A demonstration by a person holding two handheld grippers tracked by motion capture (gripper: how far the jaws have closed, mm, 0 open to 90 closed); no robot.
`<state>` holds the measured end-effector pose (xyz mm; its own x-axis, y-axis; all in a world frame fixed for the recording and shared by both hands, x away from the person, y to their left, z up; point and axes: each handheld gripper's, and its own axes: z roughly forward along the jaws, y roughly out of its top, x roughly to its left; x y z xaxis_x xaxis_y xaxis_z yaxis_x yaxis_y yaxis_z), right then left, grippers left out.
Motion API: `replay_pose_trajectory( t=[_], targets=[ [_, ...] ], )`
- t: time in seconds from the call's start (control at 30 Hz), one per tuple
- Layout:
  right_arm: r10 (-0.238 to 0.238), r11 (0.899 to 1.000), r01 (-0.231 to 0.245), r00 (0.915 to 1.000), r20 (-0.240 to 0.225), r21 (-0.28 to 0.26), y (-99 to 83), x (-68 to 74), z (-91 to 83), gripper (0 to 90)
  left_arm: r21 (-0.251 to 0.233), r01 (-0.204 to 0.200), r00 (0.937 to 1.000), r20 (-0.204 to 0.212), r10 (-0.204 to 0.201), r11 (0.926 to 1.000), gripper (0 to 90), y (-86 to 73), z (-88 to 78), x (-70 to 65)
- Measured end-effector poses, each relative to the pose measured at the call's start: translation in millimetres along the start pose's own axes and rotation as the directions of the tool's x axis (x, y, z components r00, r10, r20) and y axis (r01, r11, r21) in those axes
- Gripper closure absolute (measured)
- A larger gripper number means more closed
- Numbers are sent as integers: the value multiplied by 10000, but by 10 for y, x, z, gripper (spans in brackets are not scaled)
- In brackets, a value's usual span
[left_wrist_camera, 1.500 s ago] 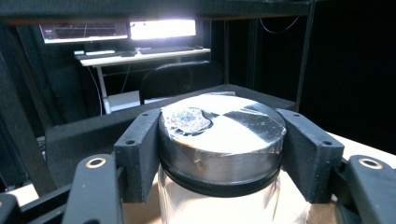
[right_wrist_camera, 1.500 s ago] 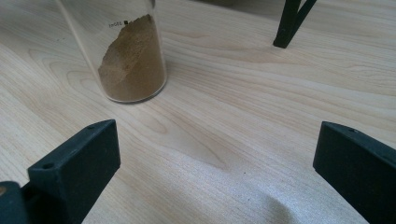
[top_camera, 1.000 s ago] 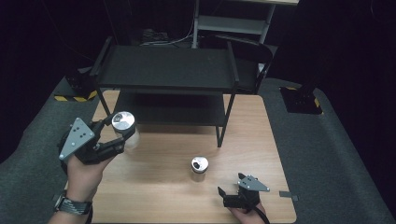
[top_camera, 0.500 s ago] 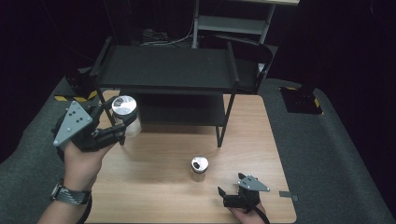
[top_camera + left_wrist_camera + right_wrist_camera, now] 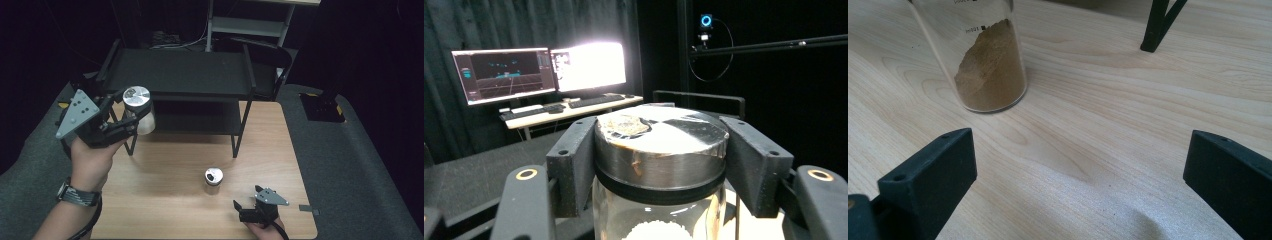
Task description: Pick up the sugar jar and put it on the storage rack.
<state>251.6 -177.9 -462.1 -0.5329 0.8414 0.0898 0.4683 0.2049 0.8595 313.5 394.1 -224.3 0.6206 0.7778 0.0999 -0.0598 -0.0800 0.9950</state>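
My left gripper point(image 5: 131, 116) is shut on a glass jar point(image 5: 138, 107) with a silver lid, held in the air by the left front corner of the black rack point(image 5: 180, 75). In the left gripper view both jaws clamp the lid of the jar point(image 5: 659, 150), and white contents show below it. A smaller jar point(image 5: 213, 180) with a silver lid stands on the wooden table point(image 5: 165, 195). My right gripper point(image 5: 246, 201) rests near the front edge, open and holding nothing. In the right gripper view that small jar point(image 5: 985, 65) holds brown powder, ahead and left of my right gripper point(image 5: 1078, 175).
The two-tier rack stands at the back of the table; its front right leg point(image 5: 237, 135) comes down beyond the small jar. Monitors point(image 5: 539, 72) and a keyboard sit on a desk across the room. Grey padding point(image 5: 350, 165) surrounds the table.
The left gripper has risen with the jar and shifted toward the rack's top shelf. The right gripper and the small jar have not moved.
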Motion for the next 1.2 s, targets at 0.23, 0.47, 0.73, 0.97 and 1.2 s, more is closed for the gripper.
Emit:
replay_pose_trajectory(
  t=[0.23,0.47,0.73,0.97,1.2],
  targets=[
    [2,10000,-2,10000,-15,-16,-3,-4,-1,2,-283,469,9987,-175,-474,9985,347,28,154,87],
    [50,10000,-50,10000,-22,-30,-6,-12,-3,1,-241,281,9984,-474,-292,9993,347,121,296,121],
    [4,10000,-4,10000,-20,-38,-7,-4,-3,2,-67,214,9970,-736,-218,9997,347,245,416,169],
    [-35,10000,35,10000,-38,-32,-5,-3,-3,2,-94,237,9960,-862,-244,9997,346,277,569,223],
    [-100,9999,100,9999,-25,-37,-7,3,-3,2,-9,449,9926,-1128,-447,9990,347,270,744,224]
  ],
)
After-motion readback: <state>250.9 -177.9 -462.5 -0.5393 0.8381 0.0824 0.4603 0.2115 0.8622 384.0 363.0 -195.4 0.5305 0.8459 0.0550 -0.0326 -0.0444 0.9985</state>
